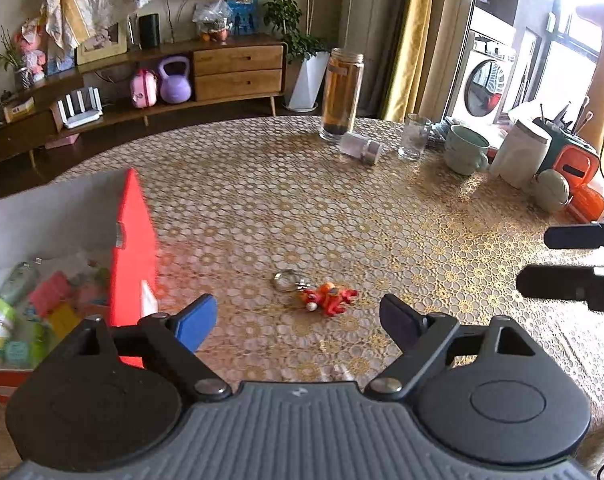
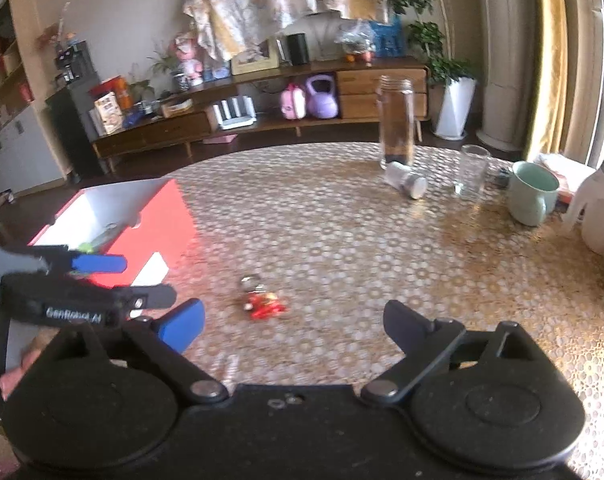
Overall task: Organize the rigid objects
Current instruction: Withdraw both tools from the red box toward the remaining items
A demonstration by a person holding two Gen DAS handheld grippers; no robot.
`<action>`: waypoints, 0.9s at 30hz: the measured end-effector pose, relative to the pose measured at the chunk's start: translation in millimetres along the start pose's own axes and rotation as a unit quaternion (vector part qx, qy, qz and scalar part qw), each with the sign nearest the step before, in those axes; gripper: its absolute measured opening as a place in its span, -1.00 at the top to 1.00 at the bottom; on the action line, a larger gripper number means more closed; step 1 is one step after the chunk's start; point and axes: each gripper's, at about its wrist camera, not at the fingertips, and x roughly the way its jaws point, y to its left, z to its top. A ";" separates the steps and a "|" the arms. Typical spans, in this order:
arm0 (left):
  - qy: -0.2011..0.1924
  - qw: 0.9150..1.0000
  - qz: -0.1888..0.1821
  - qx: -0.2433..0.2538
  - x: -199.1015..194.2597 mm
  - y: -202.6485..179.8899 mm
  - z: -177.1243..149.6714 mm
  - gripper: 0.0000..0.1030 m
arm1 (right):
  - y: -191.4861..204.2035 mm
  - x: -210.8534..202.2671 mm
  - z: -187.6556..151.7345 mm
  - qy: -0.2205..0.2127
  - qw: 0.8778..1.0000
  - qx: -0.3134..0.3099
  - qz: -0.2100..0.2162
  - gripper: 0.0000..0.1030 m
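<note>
One keychain (image 1: 322, 294) lies alone on the desk (image 1: 302, 208), a red and orange figure with a metal ring at its far-left end, so its long axis runs from far-left to near-right. In the left wrist view it is just in front of the left gripper (image 1: 297, 320), almost centred between the jaws but a little far of them. In the right wrist view it sits left of centre before the right gripper (image 2: 293, 328). I judge the left one is nearer and better lined up. Both pairs of jaws stand wide open and hold nothing. One red box (image 1: 133, 248) with white inside stands on the left, just beside the left gripper, and it already holds several small coloured things, which I cannot count. At the far right of the desk I count one tall jar (image 1: 342, 96), one small bottle (image 1: 360, 148) lying on its side, one glass (image 1: 414, 136) and one green mug (image 1: 466, 150). The keychain is probably the next thing for the box, and the jaws would close across its short side.
</note>
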 end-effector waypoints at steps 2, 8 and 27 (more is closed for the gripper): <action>0.003 1.000 -0.006 -0.008 10.2 -3.2 -1.5 -0.73 | -12.1 6.6 4.1 0.003 1.000 0.005 -0.004 -0.86; 0.006 1.000 0.013 -0.017 40.9 -12.9 -5.1 -0.75 | -43.1 30.4 21.2 0.011 1.000 0.004 -0.013 -0.86; 0.041 0.998 0.016 -0.045 119.5 -24.6 -11.0 -0.75 | -129.0 178.3 107.1 0.043 0.998 -0.017 -0.053 -0.83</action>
